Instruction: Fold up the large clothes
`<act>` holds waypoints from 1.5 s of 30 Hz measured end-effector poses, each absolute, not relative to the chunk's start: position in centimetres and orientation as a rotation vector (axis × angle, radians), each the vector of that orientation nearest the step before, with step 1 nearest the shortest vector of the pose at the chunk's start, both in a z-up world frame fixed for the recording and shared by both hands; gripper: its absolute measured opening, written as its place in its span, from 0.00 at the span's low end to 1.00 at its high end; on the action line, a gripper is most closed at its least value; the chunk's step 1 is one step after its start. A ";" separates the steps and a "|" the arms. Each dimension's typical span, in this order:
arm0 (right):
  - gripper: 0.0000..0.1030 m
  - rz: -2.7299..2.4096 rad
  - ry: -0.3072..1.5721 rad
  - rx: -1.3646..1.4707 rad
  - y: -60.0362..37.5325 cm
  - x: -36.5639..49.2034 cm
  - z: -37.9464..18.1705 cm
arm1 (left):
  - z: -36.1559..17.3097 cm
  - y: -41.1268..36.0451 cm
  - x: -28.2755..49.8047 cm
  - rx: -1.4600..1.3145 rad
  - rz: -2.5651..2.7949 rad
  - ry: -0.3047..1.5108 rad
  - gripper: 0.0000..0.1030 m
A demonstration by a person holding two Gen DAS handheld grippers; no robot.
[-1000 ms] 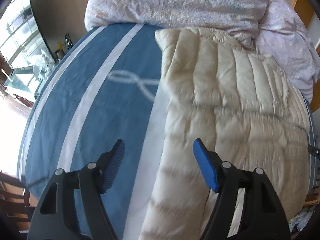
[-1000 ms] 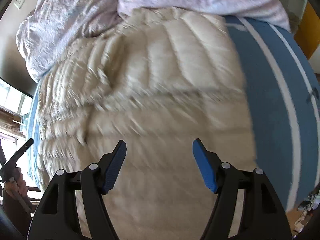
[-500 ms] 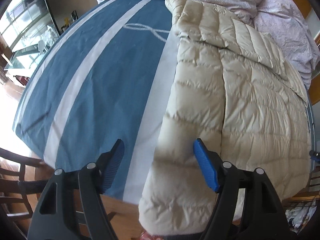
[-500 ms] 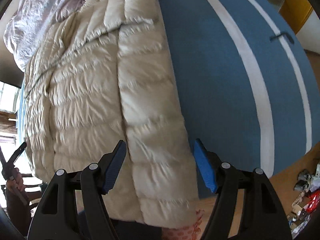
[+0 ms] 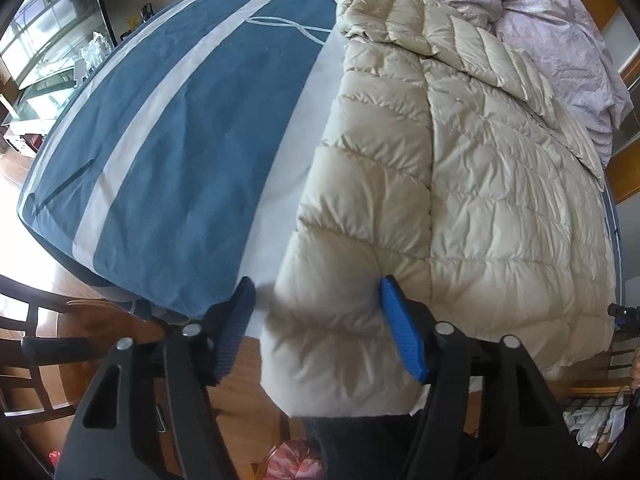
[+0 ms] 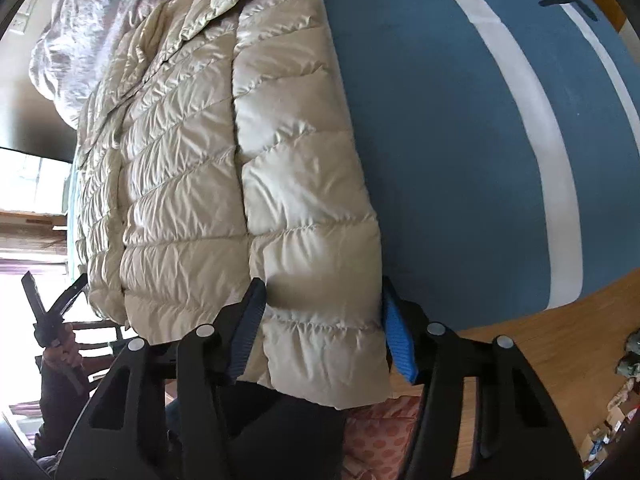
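where blue sheet lies bare, jacket hem overhanging

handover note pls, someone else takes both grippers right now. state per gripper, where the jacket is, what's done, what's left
Left gripper: jaws have just been closing around the near left hem corner of the cream puffer jacket; the right pad touches the fabric, a gap remains at the left pad. Not gripped yet.
Right gripper: jaws have just been closing astride the near right hem corner; whether the pads pinch yet is unclear.
Jacket: flat on the blue striped bed cover, hem hanging over the near edge, far end by the pink duvet.
Done: side panels appear folded in.
Left: close both grips, then probably lift the hem and fold it toward the far end.
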State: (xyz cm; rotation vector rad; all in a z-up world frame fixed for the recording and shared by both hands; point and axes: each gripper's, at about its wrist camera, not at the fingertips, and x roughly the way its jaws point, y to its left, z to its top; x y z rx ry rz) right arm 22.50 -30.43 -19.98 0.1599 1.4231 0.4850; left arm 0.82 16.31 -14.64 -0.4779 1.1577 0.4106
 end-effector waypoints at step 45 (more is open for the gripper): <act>0.07 0.591 1.272 0.285 -29.4 25.6 -14.6 | -8.6 13.6 3.8 -0.295 0.454 1.050 0.04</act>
